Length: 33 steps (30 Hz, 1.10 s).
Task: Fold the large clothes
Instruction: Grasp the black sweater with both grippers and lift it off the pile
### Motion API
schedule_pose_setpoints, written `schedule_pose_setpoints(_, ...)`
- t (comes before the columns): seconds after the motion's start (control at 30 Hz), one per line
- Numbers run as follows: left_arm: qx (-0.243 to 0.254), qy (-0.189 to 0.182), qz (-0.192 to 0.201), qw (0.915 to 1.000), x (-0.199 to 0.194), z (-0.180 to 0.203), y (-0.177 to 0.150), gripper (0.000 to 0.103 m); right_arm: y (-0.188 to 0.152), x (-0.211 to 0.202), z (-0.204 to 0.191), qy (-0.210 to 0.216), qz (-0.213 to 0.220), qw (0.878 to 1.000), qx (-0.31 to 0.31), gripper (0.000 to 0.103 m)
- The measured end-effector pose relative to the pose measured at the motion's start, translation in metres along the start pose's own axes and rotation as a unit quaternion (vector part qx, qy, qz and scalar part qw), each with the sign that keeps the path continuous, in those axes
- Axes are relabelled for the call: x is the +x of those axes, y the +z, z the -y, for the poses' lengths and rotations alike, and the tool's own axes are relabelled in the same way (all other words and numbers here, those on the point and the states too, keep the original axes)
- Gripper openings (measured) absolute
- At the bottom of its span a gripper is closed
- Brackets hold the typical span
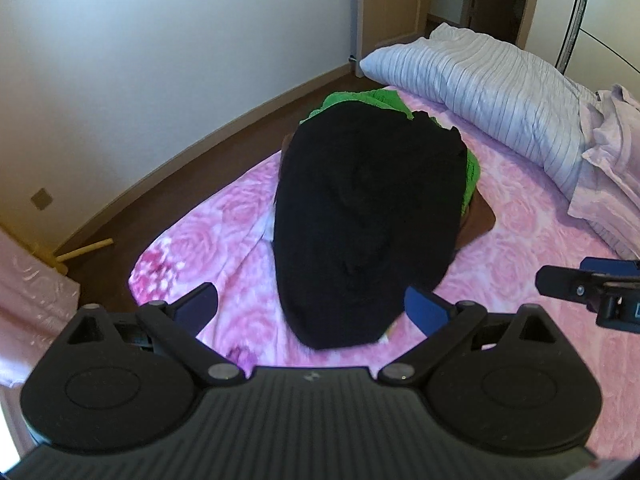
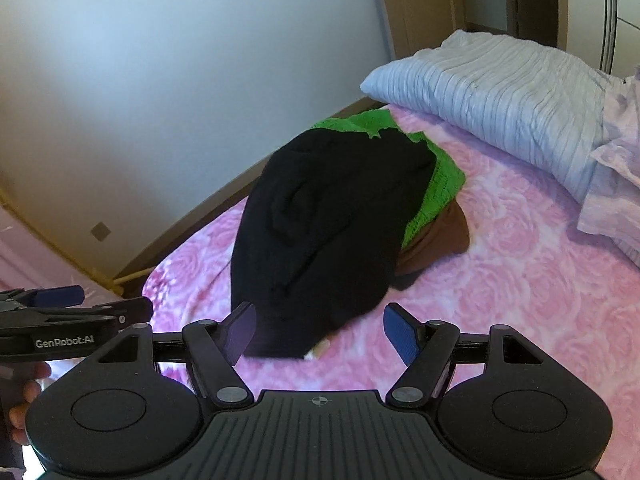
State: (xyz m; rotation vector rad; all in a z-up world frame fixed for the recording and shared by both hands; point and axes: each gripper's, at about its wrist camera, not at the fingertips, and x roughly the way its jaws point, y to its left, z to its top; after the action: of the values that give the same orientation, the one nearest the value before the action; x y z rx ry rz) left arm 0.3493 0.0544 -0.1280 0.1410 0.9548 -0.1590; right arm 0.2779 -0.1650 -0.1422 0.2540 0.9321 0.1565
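A folded black garment [image 1: 368, 220] [image 2: 332, 224] lies on top of a green knitted garment [image 1: 384, 98] [image 2: 440, 176] and a brown one [image 1: 476, 222] [image 2: 440, 244], stacked on the pink rose-patterned bed [image 1: 500, 248] [image 2: 520, 280]. My left gripper [image 1: 316, 312] hovers open just before the black garment's near end, nothing between its blue pads. My right gripper [image 2: 320, 336] is open too, over the same near edge. Each gripper shows in the other's view: the right gripper [image 1: 592, 284] at the right edge, the left gripper [image 2: 76, 304] at the left edge.
A striped white pillow [image 1: 480, 88] [image 2: 500, 96] and a pale lilac cloth [image 1: 612, 168] [image 2: 616, 184] lie at the bed's far right. Brown floor [image 1: 120, 216] and a white wall run along the bed's left edge. A hand [image 2: 24, 392] holds the left gripper.
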Motion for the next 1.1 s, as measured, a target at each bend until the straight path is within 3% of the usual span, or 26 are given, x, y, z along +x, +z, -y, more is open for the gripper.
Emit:
schedule_pose_setpoints(0.23, 0.012, -0.008, -0.011, 0.9998, 0.065, -0.012, 0.043, 0.099, 0.039, 0.065, -0.001, -0.008, -0.013, 1.0, 0.007, 0.068)
schedule_pose_setpoints(0.47, 0.018, -0.016, -0.032, 0.9992, 0.13, -0.022, 0.064, 0.098, 0.064, 0.132, 0.007, -0.014, -0.034, 0.999, 0.008, 0.068)
schedule_pose_setpoints(0.73, 0.008, -0.036, -0.054, 0.9979, 0.207, -0.031, 0.065, 0.089, 0.061, 0.211, 0.036, 0.001, -0.059, 0.997, 0.054, 0.068)
schedule_pose_setpoints(1.07, -0.009, -0.045, -0.062, 0.997, 0.266, -0.034, 0.061, 0.087, 0.053, 0.272, 0.053, 0.012, -0.015, 0.994, 0.111, 0.068)
schedule_pose_setpoints(1.1, -0.009, -0.045, -0.061, 0.997, 0.268, -0.033, 0.061, 0.087, 0.053, 0.275, 0.049, 0.006, -0.013, 0.995, 0.103, 0.063)
